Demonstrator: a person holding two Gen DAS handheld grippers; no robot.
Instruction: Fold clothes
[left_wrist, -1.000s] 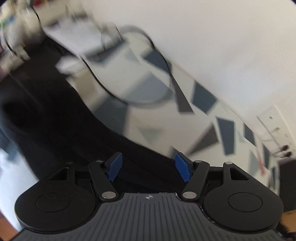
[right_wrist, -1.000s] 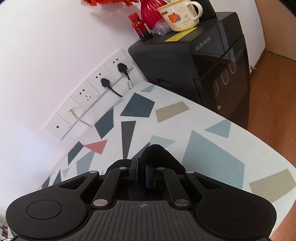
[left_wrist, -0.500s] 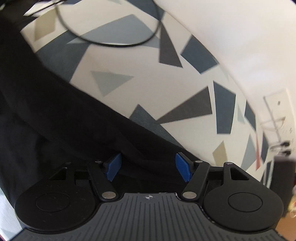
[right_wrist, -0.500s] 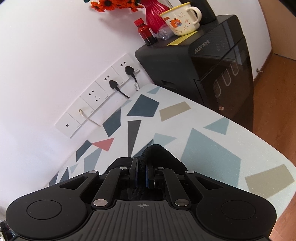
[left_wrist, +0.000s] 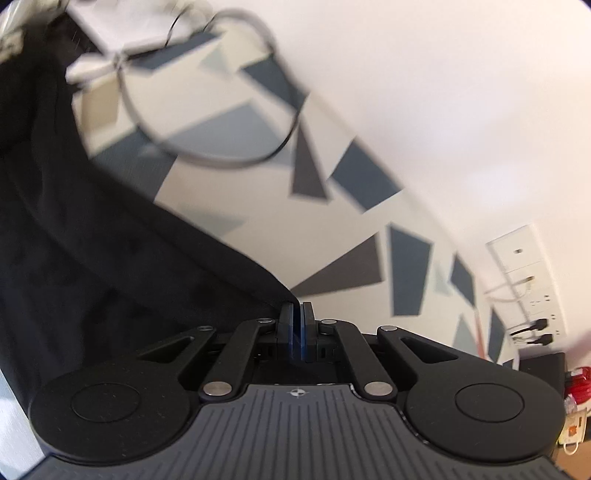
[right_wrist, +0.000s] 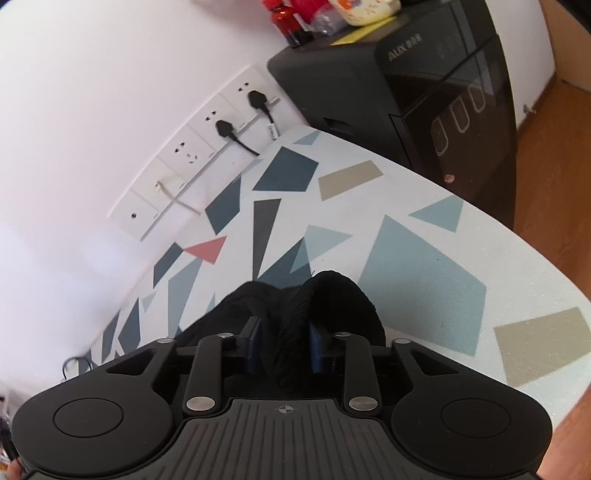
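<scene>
The black garment (left_wrist: 110, 258) lies on the table (left_wrist: 229, 199), whose pale cover is printed with blue, grey and tan shapes, and it fills the left part of the left wrist view as a broad dark sheet running from the far end of the table down to the left gripper (left_wrist: 297, 325). That gripper is pressed together, its two blue pads meeting with no gap to be seen, and the pointed edge of the garment comes right up to its tips; the cloth seems pinched there, though the nip itself is dark and hard to make out. Beyond the garment, a thin dark cable (left_wrist: 221, 155) loops across the table, and farther along the same table edge, against the white wall (left_wrist: 443, 110), sits a row of wall sockets (left_wrist: 524, 280). In the right wrist view the right gripper (right_wrist: 282, 343) stands partly parted, and a bunched fold of the same black garment (right_wrist: 295, 302) sits between its blue pads, touching both, with a rounded hump of cloth lying on the table (right_wrist: 424, 266) just past the tips. Behind that hump the sockets (right_wrist: 207, 155) line the wall, two of them with black plugs in. At the far corner of the table stands a black cabinet (right_wrist: 424, 92), with a small red bottle (right_wrist: 288, 18) on its top.
</scene>
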